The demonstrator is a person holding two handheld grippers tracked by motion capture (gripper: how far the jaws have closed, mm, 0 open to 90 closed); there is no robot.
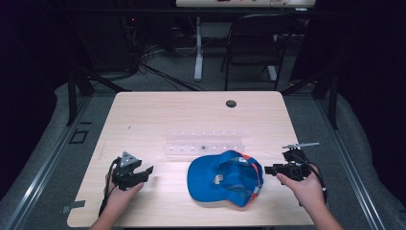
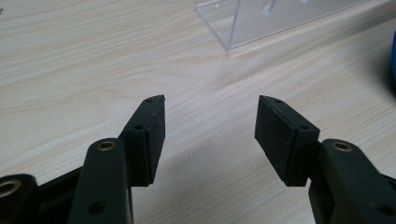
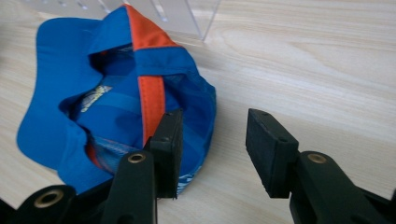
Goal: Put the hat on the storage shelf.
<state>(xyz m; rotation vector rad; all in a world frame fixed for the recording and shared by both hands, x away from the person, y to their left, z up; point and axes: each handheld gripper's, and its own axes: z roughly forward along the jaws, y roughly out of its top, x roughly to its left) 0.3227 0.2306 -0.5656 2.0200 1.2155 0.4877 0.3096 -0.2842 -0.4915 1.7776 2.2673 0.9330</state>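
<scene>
Blue cap lay upside down on the wooden surface between two open hand-held grippers

The blue baseball cap (image 1: 225, 177), with orange trim and its inside facing up, sat near the front edge of the surface (image 1: 143, 115), just in front of a clear acrylic rack (image 1: 203, 142). The right hand-held gripper (image 3: 212, 147) hovered just beside the cap's rim with its jaws fairly wide and nothing between them. The left hand-held gripper (image 2: 210, 135) rested well apart from the cap, jaws wide over bare wood
</scene>
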